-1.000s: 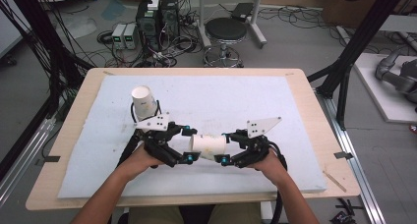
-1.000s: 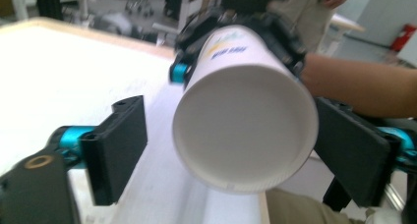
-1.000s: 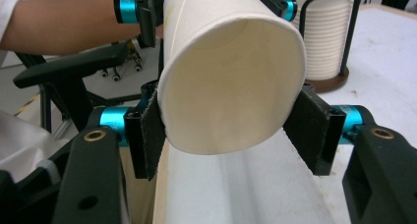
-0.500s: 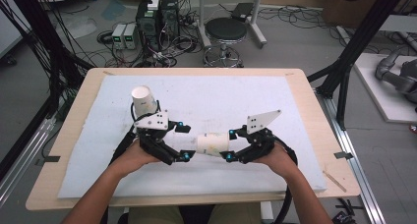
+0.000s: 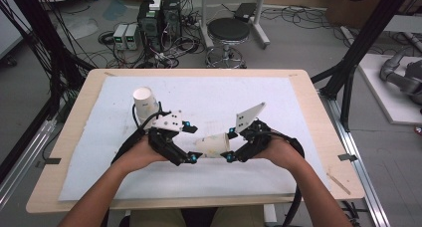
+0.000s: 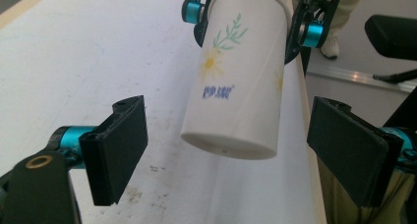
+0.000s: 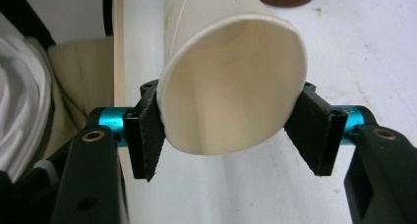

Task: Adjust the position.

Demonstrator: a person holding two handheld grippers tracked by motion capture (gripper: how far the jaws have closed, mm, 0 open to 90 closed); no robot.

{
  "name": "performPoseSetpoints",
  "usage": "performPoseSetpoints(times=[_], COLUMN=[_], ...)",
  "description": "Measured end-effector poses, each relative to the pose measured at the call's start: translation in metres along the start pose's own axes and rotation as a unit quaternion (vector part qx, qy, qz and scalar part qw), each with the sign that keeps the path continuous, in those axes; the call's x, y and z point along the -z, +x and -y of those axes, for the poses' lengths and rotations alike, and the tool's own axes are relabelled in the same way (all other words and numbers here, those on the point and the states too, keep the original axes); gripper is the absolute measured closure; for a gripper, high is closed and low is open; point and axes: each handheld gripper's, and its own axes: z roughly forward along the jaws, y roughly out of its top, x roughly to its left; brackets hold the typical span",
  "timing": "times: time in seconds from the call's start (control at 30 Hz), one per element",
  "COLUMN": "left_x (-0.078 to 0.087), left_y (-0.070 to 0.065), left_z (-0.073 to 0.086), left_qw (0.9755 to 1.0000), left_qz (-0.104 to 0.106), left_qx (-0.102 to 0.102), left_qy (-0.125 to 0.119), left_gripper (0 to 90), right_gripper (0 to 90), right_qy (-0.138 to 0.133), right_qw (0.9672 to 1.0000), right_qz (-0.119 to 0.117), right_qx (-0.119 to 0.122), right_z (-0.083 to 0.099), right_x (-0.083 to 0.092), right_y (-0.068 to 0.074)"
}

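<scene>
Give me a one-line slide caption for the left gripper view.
Open left gripper faces the base of a daisy-printed paper cup that the right gripper clamps near its rim above the white table cover.

Bright even light, soft shadows, slight blur

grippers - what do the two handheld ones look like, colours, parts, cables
Both the left gripper and the right gripper are black two-jaw tools with flat rectangular black pads, turquoise metal collars at the jaw joints and brass-coloured bushings. Each carries a pale grey three-cornered plate with small holes on top, and a black cable trails from it. The person's forearms are bare, with no sleeves showing.
</scene>
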Motion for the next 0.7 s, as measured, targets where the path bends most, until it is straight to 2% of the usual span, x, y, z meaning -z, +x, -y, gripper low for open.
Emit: performPoseSetpoints(times=[0.07, 0.1, 0.17, 0.23, 0.37, 0.43, 0.53, 0.6, 0.7], left_x=[-0.002, -0.004, -0.008, -0.011, -0.017, -0.020, -0.023, -0.024, -0.026], left_y=[0.000, -0.001, -0.001, -0.002, -0.002, -0.001, -0.001, -0.001, 0.001], left_z=[-0.001, -0.003, -0.004, -0.006, -0.007, -0.007, -0.006, -0.006, -0.006], left_qw=[1.0000, 0.9999, 0.9996, 0.9992, 0.9985, 0.9981, 0.9975, 0.9974, 0.9961], left_qz=[0.002, 0.002, 0.005, 0.006, 0.010, 0.012, 0.017, 0.018, 0.025], left_qx=[-0.003, -0.005, -0.009, -0.014, -0.018, -0.018, -0.017, -0.016, -0.023], left_qy=[0.007, 0.013, 0.025, 0.036, 0.051, 0.057, 0.067, 0.067, 0.082], left_gripper=[15.8, 15.8, 16.1, 16.3, 17.0, 18.2, 20.4, 21.8, 26.1], right_gripper=[36.4, 36.4, 36.1, 36.0, 35.6, 35.5, 35.2, 35.2, 35.1], right_qy=[0.017, 0.017, 0.043, 0.051, 0.081, 0.112, 0.127, 0.128, 0.137], right_qw=[0.9998, 0.9998, 0.9989, 0.9984, 0.9956, 0.9925, 0.9900, 0.9899, 0.9884], right_qz=[0.001, 0.001, 0.001, 0.002, 0.008, 0.010, 0.010, 0.007, 0.002], right_qx=[0.007, 0.007, 0.018, 0.022, 0.047, 0.049, 0.060, 0.061, 0.065], right_z=[-0.006, -0.006, -0.016, -0.019, -0.031, -0.038, -0.044, -0.045, -0.048], right_x=[-0.002, -0.002, -0.005, -0.006, -0.009, -0.011, -0.014, -0.015, -0.018], right_y=[0.001, 0.001, 0.001, 0.002, 0.003, 0.005, 0.006, 0.006, 0.007])
